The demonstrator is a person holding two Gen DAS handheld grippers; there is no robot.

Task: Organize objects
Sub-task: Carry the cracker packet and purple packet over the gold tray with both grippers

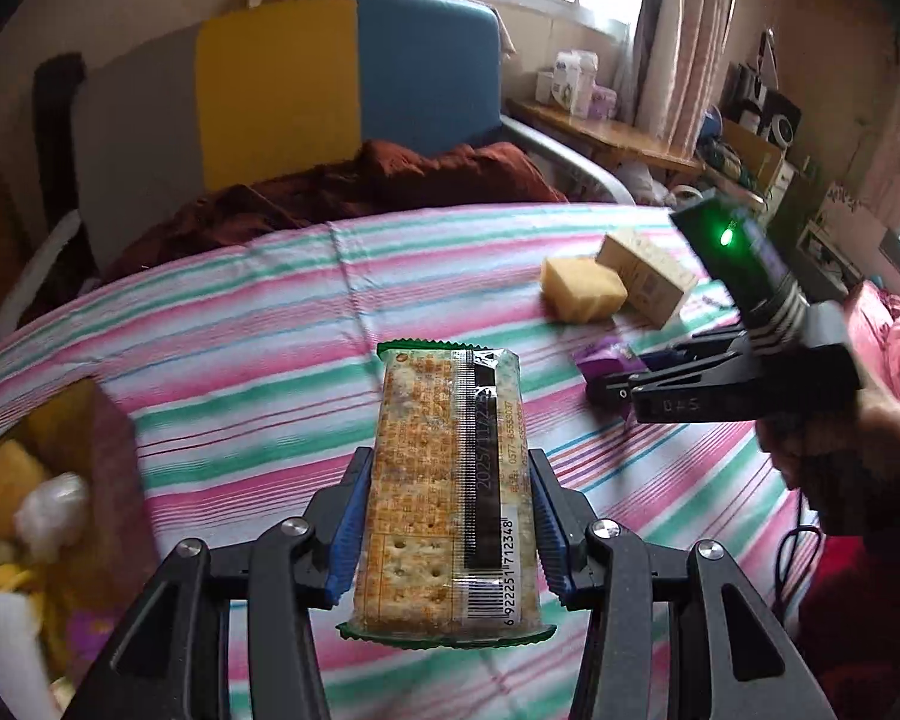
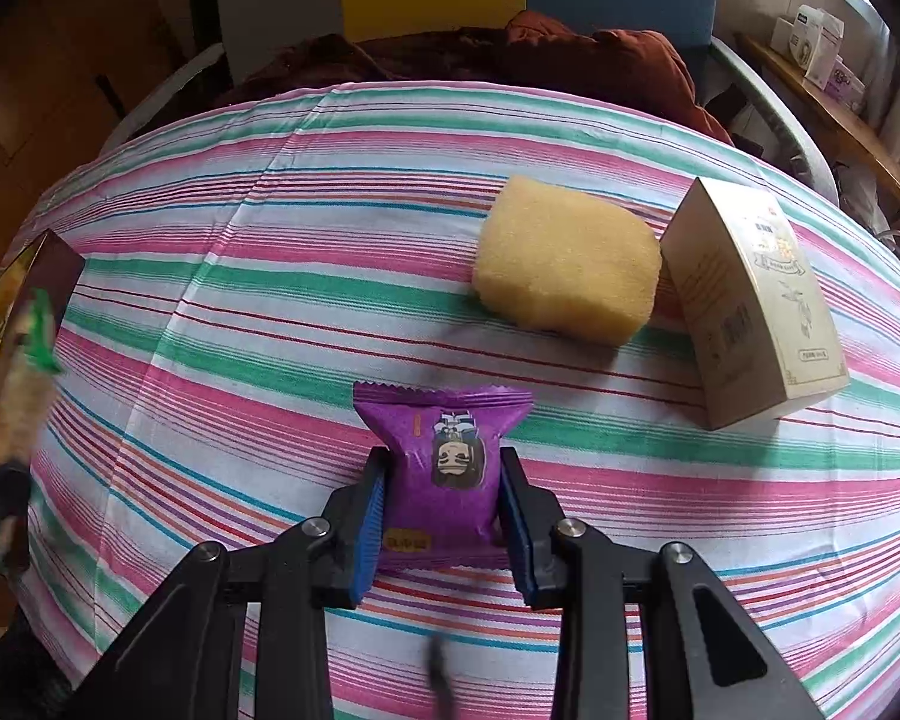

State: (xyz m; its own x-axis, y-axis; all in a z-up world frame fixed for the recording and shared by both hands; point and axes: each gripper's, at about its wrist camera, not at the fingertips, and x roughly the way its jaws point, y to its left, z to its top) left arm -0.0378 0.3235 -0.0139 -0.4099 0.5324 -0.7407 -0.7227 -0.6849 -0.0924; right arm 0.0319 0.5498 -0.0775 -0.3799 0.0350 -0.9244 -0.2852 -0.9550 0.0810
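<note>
My left gripper (image 1: 450, 519) is shut on a long clear pack of crackers (image 1: 447, 480) with green ends, held above the striped sheet (image 1: 240, 330). My right gripper (image 2: 444, 516) is shut on a purple snack packet (image 2: 444, 474) lying on the sheet (image 2: 270, 300). The left wrist view shows that packet (image 1: 606, 357) in the right gripper (image 1: 615, 387) at the right. A yellow sponge block (image 2: 564, 276) and a cream carton (image 2: 750, 306) lie just beyond, side by side; both also show as the sponge (image 1: 582, 288) and carton (image 1: 648, 273). The cracker pack (image 2: 15, 396) is blurred at the left edge.
A box (image 1: 60, 480) holding yellow and white items stands at the left (image 2: 42, 276). A brown blanket (image 1: 342, 186) is heaped at the far edge before a yellow and blue headboard (image 1: 354, 78). A wooden shelf (image 1: 606, 132) with boxes runs along the right. A hand (image 1: 834, 450) holds the right gripper.
</note>
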